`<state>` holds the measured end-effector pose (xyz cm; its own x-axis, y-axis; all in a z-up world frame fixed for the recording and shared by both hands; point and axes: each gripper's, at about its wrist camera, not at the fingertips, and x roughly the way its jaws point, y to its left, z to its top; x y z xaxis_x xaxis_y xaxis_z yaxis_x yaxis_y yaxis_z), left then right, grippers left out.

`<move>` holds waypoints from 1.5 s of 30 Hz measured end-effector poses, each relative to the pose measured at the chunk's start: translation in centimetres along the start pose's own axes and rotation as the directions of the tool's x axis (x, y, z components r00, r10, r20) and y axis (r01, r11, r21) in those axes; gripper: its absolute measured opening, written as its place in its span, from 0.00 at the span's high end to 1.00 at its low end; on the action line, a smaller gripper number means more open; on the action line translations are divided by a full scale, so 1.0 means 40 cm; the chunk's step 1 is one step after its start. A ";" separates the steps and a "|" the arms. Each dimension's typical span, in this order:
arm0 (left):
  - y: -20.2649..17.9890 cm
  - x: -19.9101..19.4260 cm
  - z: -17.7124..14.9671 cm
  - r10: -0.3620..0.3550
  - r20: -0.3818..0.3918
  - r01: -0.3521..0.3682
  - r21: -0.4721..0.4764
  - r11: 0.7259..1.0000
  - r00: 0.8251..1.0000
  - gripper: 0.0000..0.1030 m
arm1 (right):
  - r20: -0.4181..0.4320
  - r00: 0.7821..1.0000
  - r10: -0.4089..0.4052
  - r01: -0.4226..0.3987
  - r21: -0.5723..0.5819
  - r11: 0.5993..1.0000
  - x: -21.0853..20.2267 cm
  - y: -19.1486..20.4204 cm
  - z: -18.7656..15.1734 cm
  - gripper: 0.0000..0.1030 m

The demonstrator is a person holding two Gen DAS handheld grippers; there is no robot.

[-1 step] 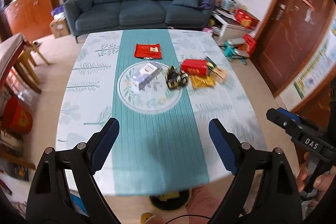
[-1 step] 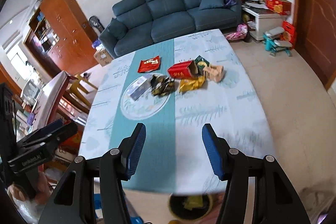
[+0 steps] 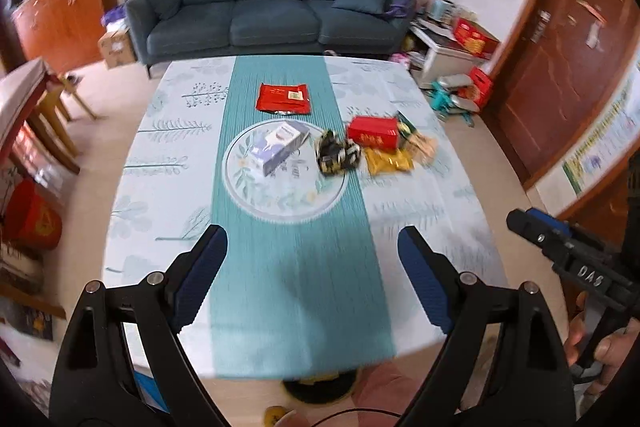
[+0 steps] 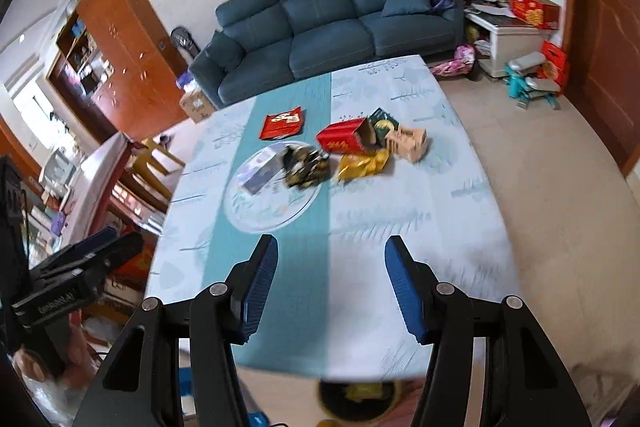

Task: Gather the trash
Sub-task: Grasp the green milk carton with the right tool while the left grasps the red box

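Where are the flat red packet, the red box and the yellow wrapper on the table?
flat red packet (image 3: 284, 98), left wrist view, middle of its top face.
red box (image 4: 340, 140), right wrist view, its red side.
yellow wrapper (image 3: 387, 162), left wrist view, middle of the crumpled foil.

Only clear txt: "DAS" in white letters on the black body of the right gripper (image 3: 520, 223), seen from left wrist cam. The left gripper (image 4: 120, 247) body also carried a white label in right wrist cam, too blurred to read. Print on the red box (image 3: 373, 133) and red packet (image 3: 284, 98) wasn't legible.
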<state>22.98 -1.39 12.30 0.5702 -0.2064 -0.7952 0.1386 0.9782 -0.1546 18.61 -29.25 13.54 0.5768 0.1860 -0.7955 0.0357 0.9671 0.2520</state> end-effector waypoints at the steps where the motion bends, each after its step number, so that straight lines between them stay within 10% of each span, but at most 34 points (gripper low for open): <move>1: -0.013 0.034 0.027 0.007 -0.015 -0.007 -0.026 1.000 1.000 0.17 | -0.020 1.000 0.003 -0.004 -0.013 1.000 0.030 -0.022 0.032 0.45; 12: -0.174 0.483 0.278 0.030 -0.189 -0.079 -0.261 0.962 0.982 0.17 | -0.236 0.972 -0.009 -0.052 -0.253 0.966 0.457 -0.262 0.347 0.45; 21: -0.200 0.739 0.342 0.045 -0.330 -0.184 -0.404 0.896 0.943 0.17 | -0.355 0.935 0.012 -0.154 -0.376 0.914 0.750 -0.274 0.396 0.45; 33: -0.206 0.914 0.351 0.091 -0.475 -0.346 -0.483 0.805 0.875 0.17 | -0.397 0.914 0.087 -0.235 -0.342 0.910 0.800 -0.285 0.427 0.58; 45: -0.250 0.968 0.332 0.138 -0.512 -0.382 -0.409 0.829 0.848 0.31 | -0.394 0.914 0.096 -0.235 -0.322 0.917 0.785 -0.285 0.420 0.58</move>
<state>54.44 -19.47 -9.17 0.0881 -0.0286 -0.9957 -0.4337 0.8988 -0.0642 50.01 -37.34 -5.06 0.2086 0.3310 -0.9203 -0.3659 0.8991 0.2405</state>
